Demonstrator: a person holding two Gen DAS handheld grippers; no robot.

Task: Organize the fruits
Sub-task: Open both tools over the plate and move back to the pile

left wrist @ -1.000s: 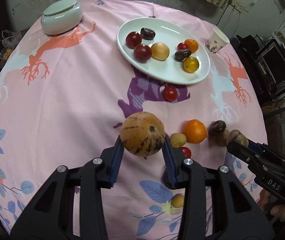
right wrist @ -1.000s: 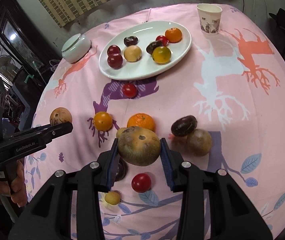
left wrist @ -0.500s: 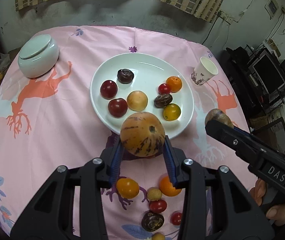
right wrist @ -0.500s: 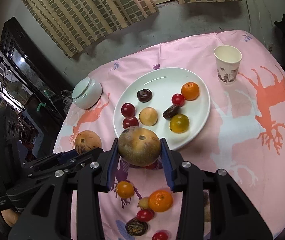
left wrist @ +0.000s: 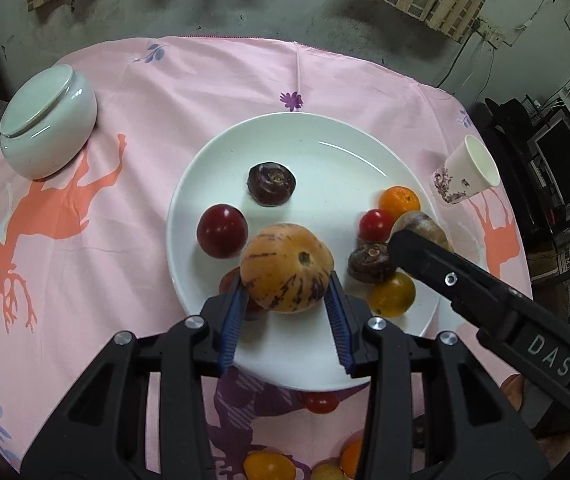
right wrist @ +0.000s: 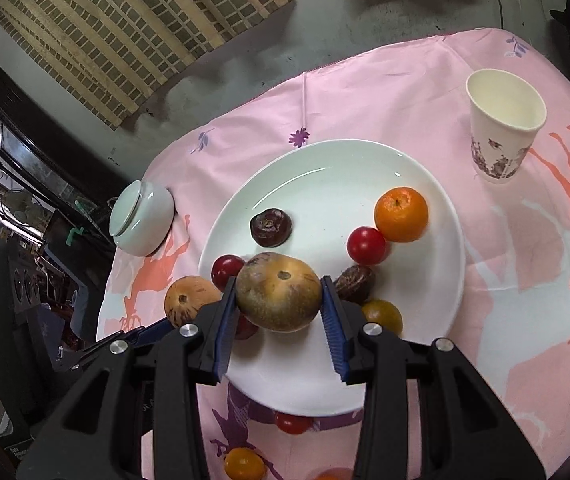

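My left gripper (left wrist: 286,280) is shut on a tan, purple-streaked round fruit (left wrist: 287,266) and hangs over the near half of the white plate (left wrist: 325,152). My right gripper (right wrist: 278,280) is shut on a brownish-green round fruit (right wrist: 279,296) above the same plate (right wrist: 325,176), just right of the left one. The streaked fruit (right wrist: 189,300) shows at the plate's left rim in the right wrist view. On the plate lie a dark purple fruit (left wrist: 271,184), a red plum (left wrist: 222,231), a mandarin (right wrist: 401,214), a cherry tomato (right wrist: 366,245) and a yellow tomato (left wrist: 391,295).
A white lidded jar (left wrist: 47,120) stands at the far left of the pink cloth. At the far right is a paper cup (right wrist: 505,120). Loose fruits lie near me below the plate, among them a red tomato (left wrist: 320,402) and an orange one (right wrist: 245,464).
Both grippers have travelled forward from above the loose fruits to over the plate, each keeping its fruit. The plate now fills the middle of both views.
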